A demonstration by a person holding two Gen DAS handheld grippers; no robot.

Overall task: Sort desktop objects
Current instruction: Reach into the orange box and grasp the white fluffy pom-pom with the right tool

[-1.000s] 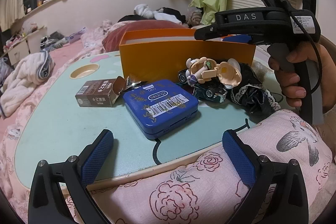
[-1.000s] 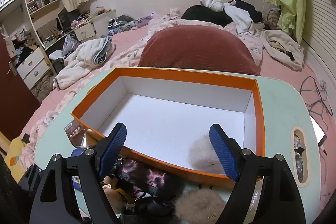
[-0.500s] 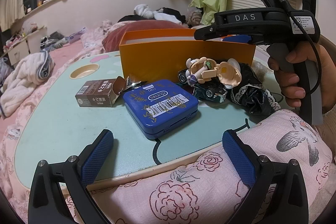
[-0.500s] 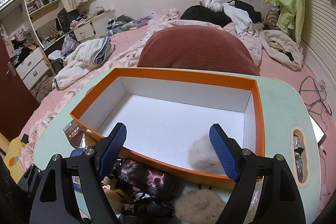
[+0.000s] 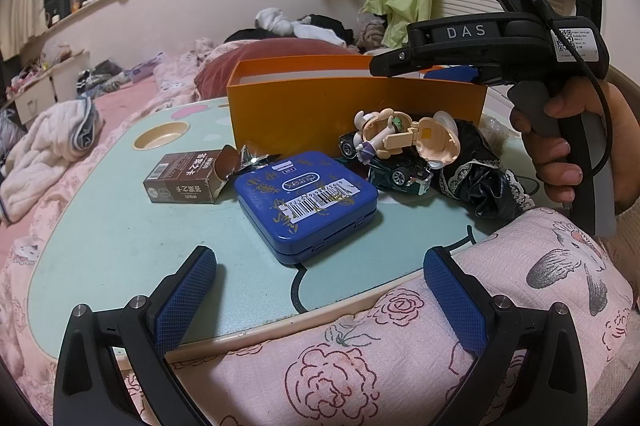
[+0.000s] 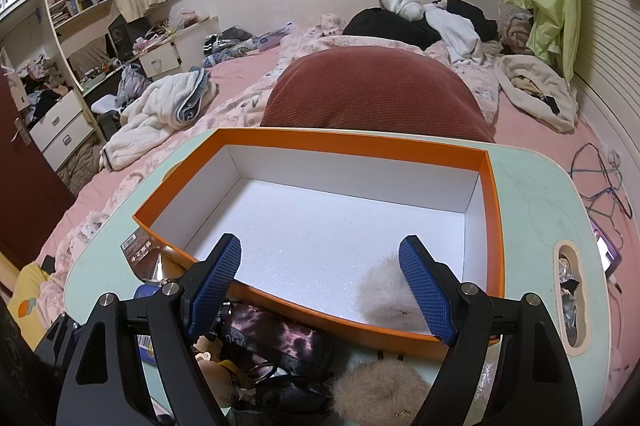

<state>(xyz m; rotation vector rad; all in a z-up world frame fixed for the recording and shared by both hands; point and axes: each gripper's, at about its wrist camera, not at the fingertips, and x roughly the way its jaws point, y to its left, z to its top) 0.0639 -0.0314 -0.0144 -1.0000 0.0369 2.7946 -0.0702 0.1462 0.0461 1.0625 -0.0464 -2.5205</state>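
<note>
An orange box [image 5: 352, 106] with a white inside [image 6: 320, 222] stands on the pale green table [image 5: 112, 226]. A fluffy beige ball [image 6: 384, 294] lies in its near right corner. In front of the box lie a blue tin [image 5: 308, 198], a brown carton [image 5: 184, 178], a beige toy figure [image 5: 404, 138], a dark green toy car [image 5: 396, 172] and black lacy cloth [image 5: 480, 174]. My left gripper [image 5: 320, 294] is open and empty, low at the table's near edge before the tin. My right gripper [image 6: 320, 278] is open and empty, held above the box's near wall.
A second fluffy ball [image 6: 380, 394] and a dark patterned pouch [image 6: 276, 338] lie under the right gripper. A floral pink cushion [image 5: 400, 346] lies at the table's near edge. A dark red pillow [image 6: 372, 94] sits behind the box. The table has a cup hole [image 5: 160, 140].
The right gripper has risen slightly and eased back over the box; the fluffy ball stays in the box. The left gripper has not moved.
</note>
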